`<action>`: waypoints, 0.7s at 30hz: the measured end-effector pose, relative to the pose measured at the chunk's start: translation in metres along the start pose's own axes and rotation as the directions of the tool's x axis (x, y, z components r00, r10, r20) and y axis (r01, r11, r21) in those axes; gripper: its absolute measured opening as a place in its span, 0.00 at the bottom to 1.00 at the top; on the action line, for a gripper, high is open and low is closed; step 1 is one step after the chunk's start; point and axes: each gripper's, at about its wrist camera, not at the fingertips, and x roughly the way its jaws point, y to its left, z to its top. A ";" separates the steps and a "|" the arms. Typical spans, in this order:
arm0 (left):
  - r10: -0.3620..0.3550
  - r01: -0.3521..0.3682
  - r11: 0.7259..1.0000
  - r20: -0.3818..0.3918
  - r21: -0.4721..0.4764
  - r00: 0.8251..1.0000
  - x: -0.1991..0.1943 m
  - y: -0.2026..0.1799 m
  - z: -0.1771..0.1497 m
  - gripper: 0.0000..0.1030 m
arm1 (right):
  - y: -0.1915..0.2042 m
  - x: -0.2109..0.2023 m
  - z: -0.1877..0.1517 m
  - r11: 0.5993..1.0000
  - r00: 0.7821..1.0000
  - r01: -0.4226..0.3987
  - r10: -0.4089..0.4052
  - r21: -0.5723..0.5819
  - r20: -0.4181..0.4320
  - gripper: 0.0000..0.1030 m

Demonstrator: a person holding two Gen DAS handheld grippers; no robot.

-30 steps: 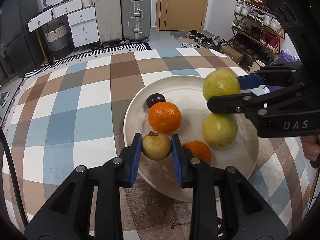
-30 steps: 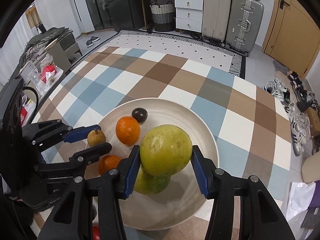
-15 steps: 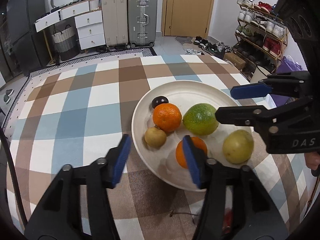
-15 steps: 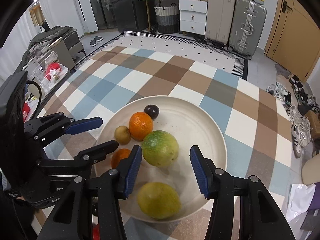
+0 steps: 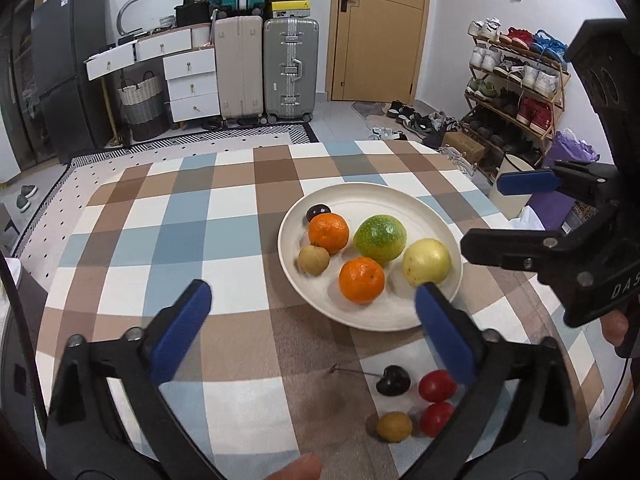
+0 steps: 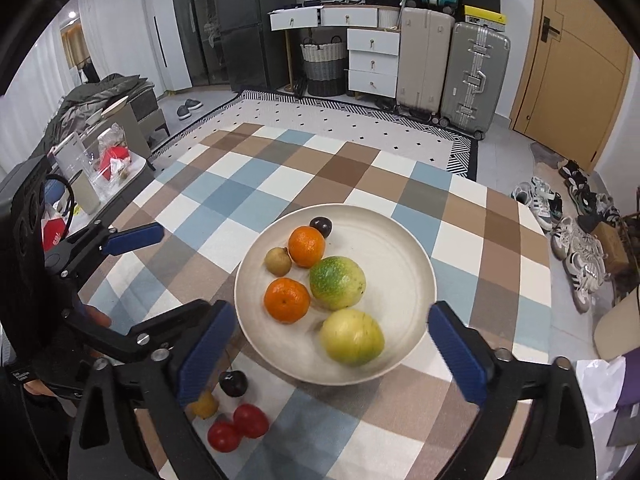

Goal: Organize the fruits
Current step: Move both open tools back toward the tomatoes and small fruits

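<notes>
Six fruits sit on the plate. Four small fruits lie on the tablecloth, close below my left gripper, nearer than my right gripper. Both grippers are opening wide and hold nothing. I read "DAS" on my right gripper.

Two suitcases stand at upper centre beside white drawers; a wooden door is right of them, a shoe rack at far right.
</notes>
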 end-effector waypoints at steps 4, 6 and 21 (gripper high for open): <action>0.003 -0.003 1.000 0.002 -0.004 1.000 -0.013 0.000 -0.010 0.99 | -0.001 -0.010 -0.009 0.999 1.000 -0.002 0.002 0.039 0.002 0.98; 0.001 -0.001 1.000 0.000 -0.006 1.000 -0.016 -0.001 -0.014 0.99 | -0.001 -0.014 -0.015 0.998 1.000 -0.003 0.003 0.060 0.008 0.99; -0.009 0.008 1.000 -0.007 -0.017 1.000 -0.038 0.004 -0.046 0.99 | 0.002 -0.036 -0.054 0.987 0.998 0.062 -0.062 0.150 -0.008 0.99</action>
